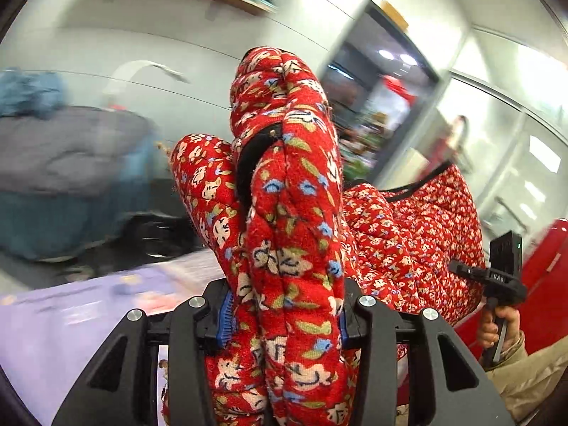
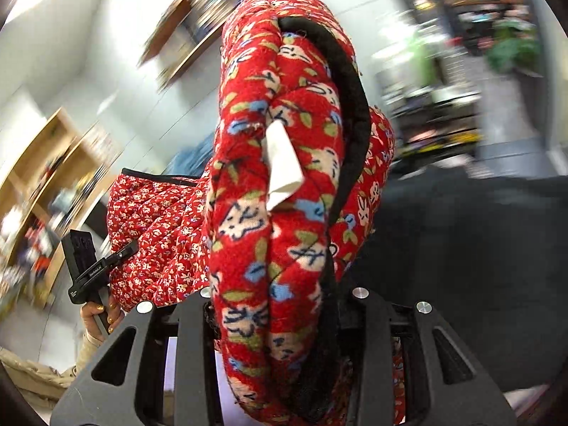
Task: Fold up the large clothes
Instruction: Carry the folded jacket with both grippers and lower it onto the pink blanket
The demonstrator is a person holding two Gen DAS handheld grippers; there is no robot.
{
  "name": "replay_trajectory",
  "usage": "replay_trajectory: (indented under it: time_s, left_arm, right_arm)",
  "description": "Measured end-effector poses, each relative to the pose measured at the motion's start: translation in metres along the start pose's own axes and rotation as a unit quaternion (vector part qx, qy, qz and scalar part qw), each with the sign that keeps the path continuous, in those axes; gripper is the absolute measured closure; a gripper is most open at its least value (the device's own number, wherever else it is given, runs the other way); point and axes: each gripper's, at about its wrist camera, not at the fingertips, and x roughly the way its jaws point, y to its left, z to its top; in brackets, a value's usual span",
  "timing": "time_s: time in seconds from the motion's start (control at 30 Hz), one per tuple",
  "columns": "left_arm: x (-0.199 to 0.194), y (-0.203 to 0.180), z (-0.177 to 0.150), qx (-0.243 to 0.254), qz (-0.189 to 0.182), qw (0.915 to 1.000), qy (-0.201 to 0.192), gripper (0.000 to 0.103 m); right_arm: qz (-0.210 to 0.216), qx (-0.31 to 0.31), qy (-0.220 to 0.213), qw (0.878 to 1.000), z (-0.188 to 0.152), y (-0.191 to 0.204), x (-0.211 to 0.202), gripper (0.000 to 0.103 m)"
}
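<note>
A red quilted garment (image 1: 291, 177) with a small flower print and black trim is lifted off the table between both grippers. My left gripper (image 1: 284, 323) is shut on a thick bunched fold of it, blue pads pressed into the cloth. My right gripper (image 2: 275, 316) is shut on another bunched edge, where a black trim (image 2: 351, 106) and a white label (image 2: 282, 163) show. The cloth sags between the two grips. In the left wrist view a hand (image 1: 497, 326) holds the other tool at the right. In the right wrist view a hand (image 2: 96, 314) holds it at the left.
A lilac printed table cover (image 1: 53, 319) lies below. A blurred grey and blue pile (image 1: 64, 149) sits beyond it to the left. A red object (image 1: 546, 284) stands at the right. A dark surface (image 2: 461, 230) and wooden shelves (image 2: 46, 152) flank the right view.
</note>
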Motion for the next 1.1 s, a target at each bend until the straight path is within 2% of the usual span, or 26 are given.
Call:
replay_trajectory:
  time_s: [0.07, 0.13, 0.17, 0.2, 0.27, 0.33, 0.37, 0.4, 0.43, 0.47, 0.53, 0.57, 0.7, 0.8, 0.9, 1.0, 1.1]
  left_arm:
    - [0.063, -0.019, 0.009, -0.002, -0.030, 0.9992, 0.028, 0.061]
    - [0.129, -0.021, 0.010, -0.032, -0.055, 0.9950, 0.077, 0.061]
    - [0.166, -0.022, 0.006, -0.043, -0.061, 0.9912, 0.109, 0.060]
    - [0.181, -0.021, -0.001, -0.042, -0.056, 0.9898, 0.124, 0.059]
    - [0.217, -0.008, -0.012, -0.059, -0.029, 0.9858, 0.154, 0.054]
    - [0.241, 0.028, -0.020, -0.134, -0.038, 0.9759, 0.168, 0.048]
    - [0.247, 0.042, -0.020, -0.151, -0.036, 0.9733, 0.169, 0.042]
    - [0.239, 0.048, -0.026, -0.151, -0.027, 0.9733, 0.171, 0.038]
    - [0.239, 0.045, -0.026, -0.132, -0.011, 0.9759, 0.173, 0.035]
    - [0.240, 0.040, -0.027, -0.101, 0.011, 0.9796, 0.173, 0.029]
    - [0.222, 0.028, -0.039, -0.038, 0.060, 0.9836, 0.166, 0.018]
    - [0.225, 0.029, -0.039, -0.041, 0.063, 0.9830, 0.167, 0.018]
    - [0.226, 0.040, -0.032, -0.080, 0.058, 0.9821, 0.160, 0.006]
    - [0.233, 0.039, -0.038, -0.072, 0.067, 0.9837, 0.151, 0.005]
    - [0.219, 0.037, -0.041, -0.075, 0.069, 0.9838, 0.148, 0.005]
    - [0.210, 0.035, -0.038, -0.087, 0.062, 0.9818, 0.157, 0.005]
    - [0.194, 0.032, -0.030, -0.095, 0.048, 0.9829, 0.151, 0.006]
  right_arm:
    - [-0.040, 0.039, -0.026, 0.998, 0.003, -0.052, -0.044, 0.067]
    - [-0.068, 0.083, -0.039, 0.993, -0.003, -0.090, -0.068, 0.066]
    - [-0.083, 0.101, -0.042, 0.991, -0.008, -0.109, -0.078, 0.066]
    - [-0.103, 0.122, -0.045, 0.986, -0.017, -0.130, -0.086, 0.066]
    - [-0.098, 0.180, -0.043, 0.978, -0.036, -0.168, -0.091, 0.064]
    - [-0.088, 0.248, -0.051, 0.963, -0.060, -0.212, -0.090, 0.060]
    - [-0.080, 0.272, -0.054, 0.957, -0.073, -0.236, -0.086, 0.059]
    - [-0.058, 0.292, -0.068, 0.952, -0.084, -0.247, -0.078, 0.057]
    - [-0.043, 0.307, -0.079, 0.947, -0.093, -0.239, -0.066, 0.056]
    - [-0.039, 0.316, -0.085, 0.944, -0.096, -0.246, -0.060, 0.056]
    - [-0.062, 0.294, -0.087, 0.950, -0.095, -0.243, -0.056, 0.053]
    - [-0.070, 0.282, -0.089, 0.953, -0.092, -0.240, -0.054, 0.053]
    - [-0.052, 0.307, -0.088, 0.946, -0.101, -0.244, -0.057, 0.052]
    - [-0.055, 0.310, -0.089, 0.945, -0.103, -0.236, -0.049, 0.052]
    - [-0.061, 0.313, -0.095, 0.943, -0.098, -0.230, -0.045, 0.051]
    - [-0.064, 0.326, -0.094, 0.938, -0.096, -0.230, -0.044, 0.044]
    - [-0.077, 0.315, -0.096, 0.941, -0.097, -0.227, -0.048, 0.035]
